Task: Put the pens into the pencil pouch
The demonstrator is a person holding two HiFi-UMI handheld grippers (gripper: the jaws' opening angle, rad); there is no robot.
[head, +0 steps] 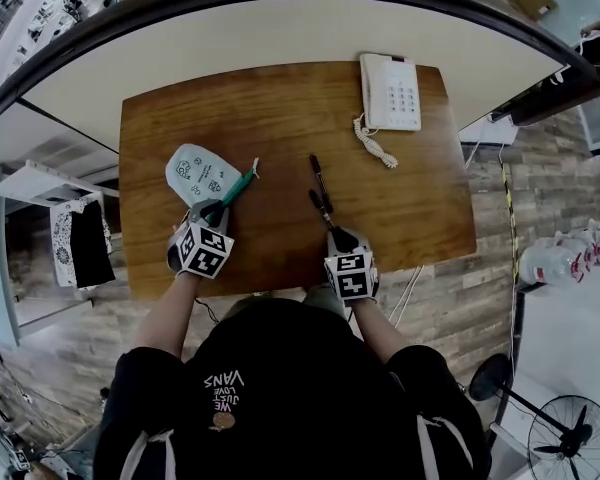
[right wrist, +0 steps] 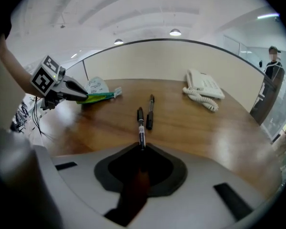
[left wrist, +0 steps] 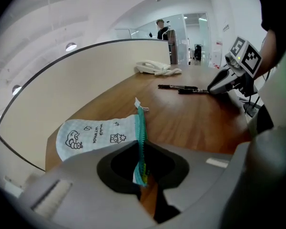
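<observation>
A pale blue pencil pouch [head: 198,175] with a teal zipper [left wrist: 142,132] lies on the brown table [head: 280,108], left of the middle. My left gripper [head: 212,211] is shut on the pouch's zipper edge near its near end, and the teal strip runs up between the jaws [left wrist: 143,173]. Two black pens lie at the table's middle. My right gripper [head: 333,226] is shut on the near end of the closer pen [right wrist: 141,125], which points away from me. The other pen [right wrist: 150,111] lies free just beyond and to the right of it.
A white desk phone [head: 390,91] with a coiled cord stands at the table's far right corner. A cream partition wall [head: 280,33] curves behind the table. The near table edge runs just under both grippers.
</observation>
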